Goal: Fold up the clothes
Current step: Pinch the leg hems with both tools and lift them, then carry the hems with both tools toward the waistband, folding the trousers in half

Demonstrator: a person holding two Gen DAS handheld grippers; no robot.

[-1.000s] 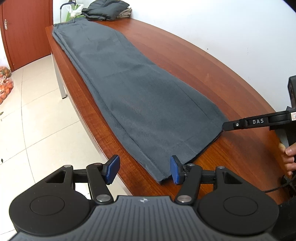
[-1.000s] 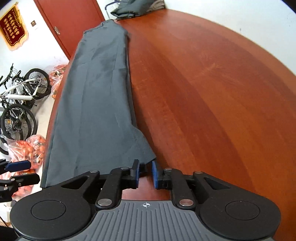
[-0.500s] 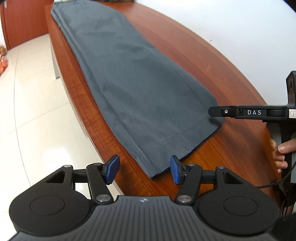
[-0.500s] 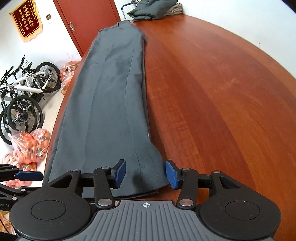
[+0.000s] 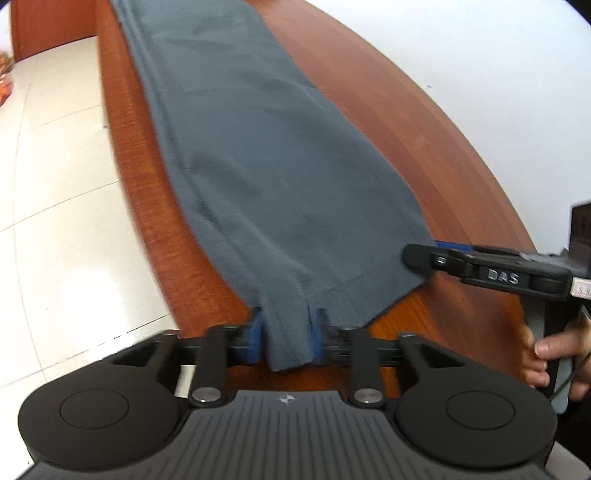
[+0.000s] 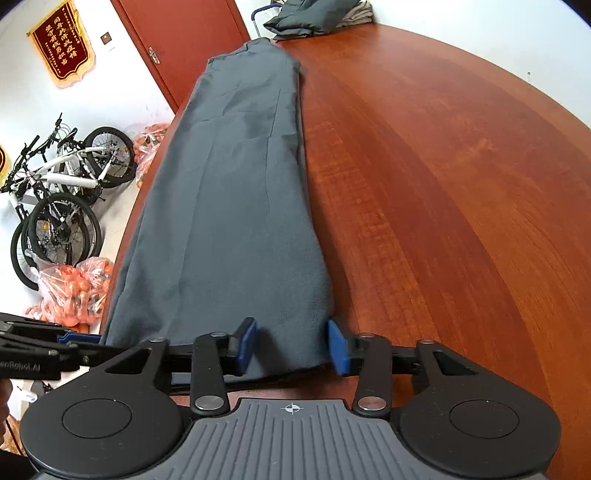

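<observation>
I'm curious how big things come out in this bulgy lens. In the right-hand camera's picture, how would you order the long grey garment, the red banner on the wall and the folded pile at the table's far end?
1. Long grey garment, by far.
2 and 3. Red banner and folded pile look alike, both far off; no ranking.

Black tongs — blue pads

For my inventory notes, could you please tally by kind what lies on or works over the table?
Trousers: 1
Clothes pile: 1
Grippers: 2 (left gripper, jaws just closed onto the trousers; right gripper, jaws just closing, trousers between them)
Total: 4
</observation>
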